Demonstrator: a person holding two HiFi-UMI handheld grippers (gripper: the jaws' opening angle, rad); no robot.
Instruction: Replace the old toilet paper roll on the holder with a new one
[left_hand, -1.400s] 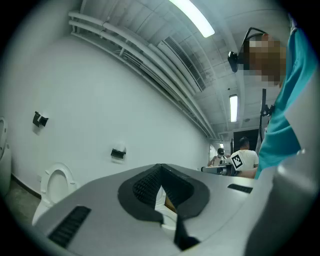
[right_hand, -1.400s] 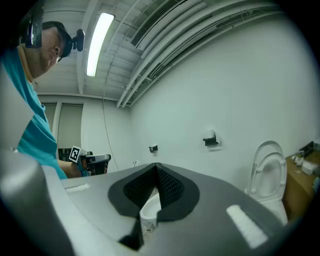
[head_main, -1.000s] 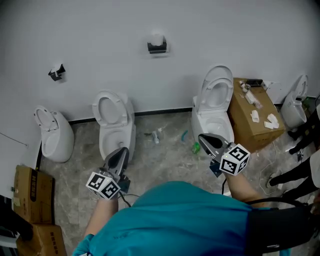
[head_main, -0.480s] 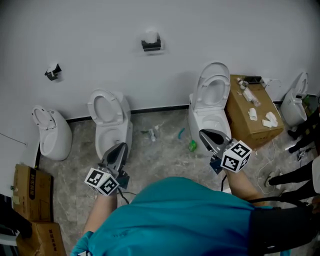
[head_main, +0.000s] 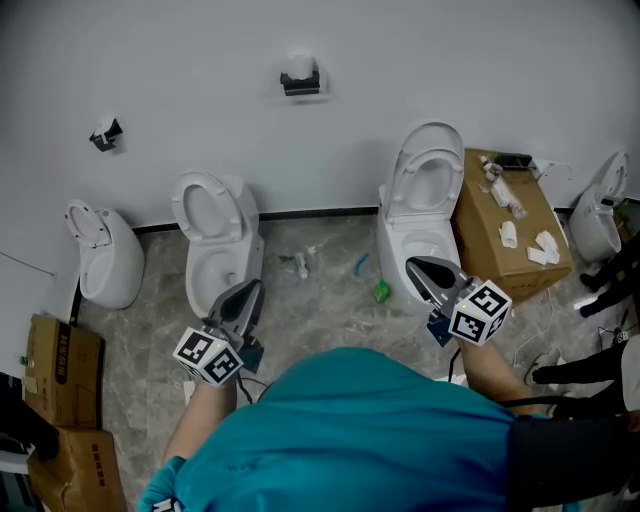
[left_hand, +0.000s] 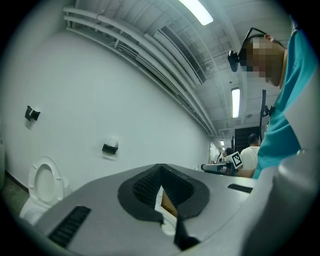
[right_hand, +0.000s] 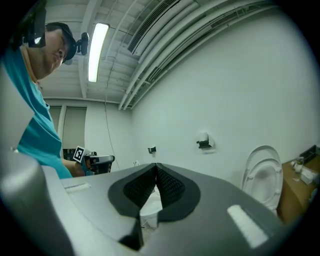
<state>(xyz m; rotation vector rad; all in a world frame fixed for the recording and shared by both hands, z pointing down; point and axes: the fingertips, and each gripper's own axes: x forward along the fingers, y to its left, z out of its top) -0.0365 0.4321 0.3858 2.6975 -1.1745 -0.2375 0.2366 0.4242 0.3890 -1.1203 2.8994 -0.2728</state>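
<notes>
— Both tongs have drifted sideways with the person since a second ago, and the holder now sits a little further left in the head view. What are the left tongs (head_main: 250, 292) and right tongs (head_main: 418, 268) doing?

— Nothing yet, I'd judge. Each pair is pressed together at the tips and carries nothing (no fresh roll in either). Both are held level and pointed at the wall (head_main: 200, 60), as for an approach.

— And the big things ahead?

— That wall is smooth, matt white, well ahead of both. Below it stand glossy ceramic bowls with lids up: a toilet (head_main: 215, 235) just ahead of the left tongs, a second toilet (head_main: 425, 200) just ahead of the right. On the outer side of the right tongs is a brown cardboard box (head_main: 505, 250), flat-topped, strewn with small white bits I can't identify.

— The task's thing?

— The black holder (head_main: 300, 84) is a small bracket high on the wall, well ahead, between the lines of the two tongs. The old roll (head_main: 298, 66), a white, soft-looking cylinder, rests on it. At that height it will probably need a reach upward.

— The pads?

— Dark ribbed rubber, tapering to a point.
</notes>
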